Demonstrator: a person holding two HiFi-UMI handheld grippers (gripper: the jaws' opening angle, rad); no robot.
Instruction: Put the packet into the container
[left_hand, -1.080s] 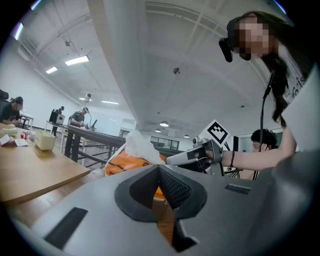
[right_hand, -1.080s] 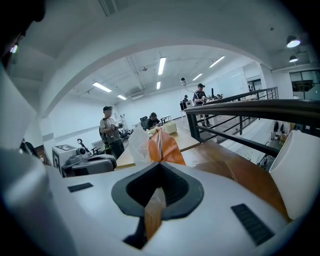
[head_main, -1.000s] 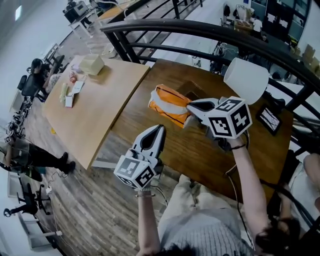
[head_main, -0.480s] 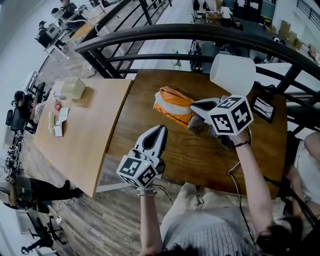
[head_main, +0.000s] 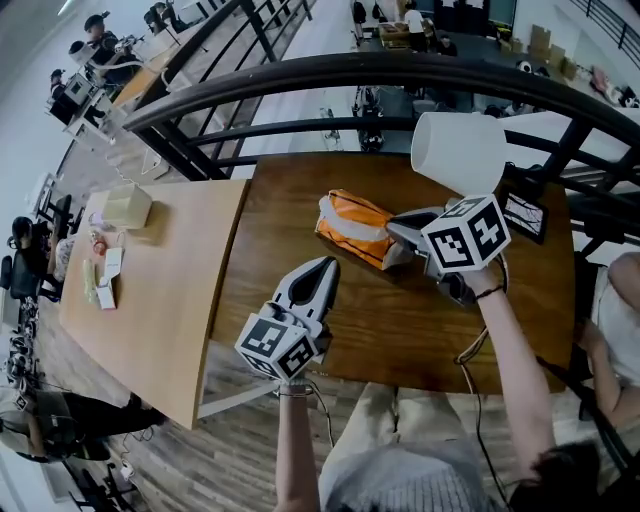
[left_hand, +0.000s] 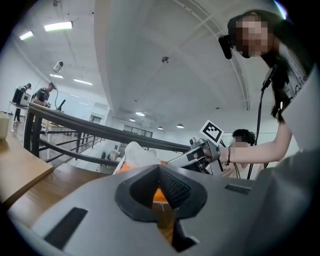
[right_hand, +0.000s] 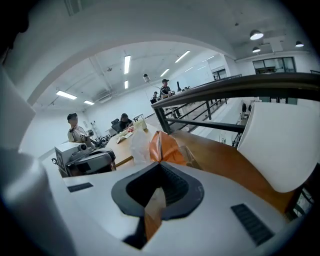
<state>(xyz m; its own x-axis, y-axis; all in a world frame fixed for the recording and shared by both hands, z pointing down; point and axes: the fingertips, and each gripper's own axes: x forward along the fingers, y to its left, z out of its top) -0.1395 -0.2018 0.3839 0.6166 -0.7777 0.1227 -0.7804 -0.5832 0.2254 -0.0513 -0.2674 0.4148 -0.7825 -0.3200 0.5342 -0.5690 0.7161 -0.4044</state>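
Note:
An orange and white packet (head_main: 355, 225) is low over the dark wooden table (head_main: 400, 320); I cannot tell whether it touches the top. My right gripper (head_main: 392, 228) is shut on the packet's right end. In the right gripper view a strip of its film (right_hand: 152, 210) is pinched between the jaws (right_hand: 161, 165) and the packet (right_hand: 165, 147) bulges beyond them. The white container (head_main: 458, 150) stands just behind that gripper, and shows in its view (right_hand: 282, 145). My left gripper (head_main: 325, 265) hovers shut and empty at the table's near left, pointing towards the packet (left_hand: 137, 155).
A light wooden table (head_main: 160, 290) with a box and small items adjoins on the left. A black curved railing (head_main: 330, 70) runs behind the dark table. A dark flat device (head_main: 522, 215) lies to the right of the container. People sit at desks far off.
My right gripper has carried the packet lower, closer to the tabletop, still shut on it. The left gripper has moved forwards a little and stays shut.

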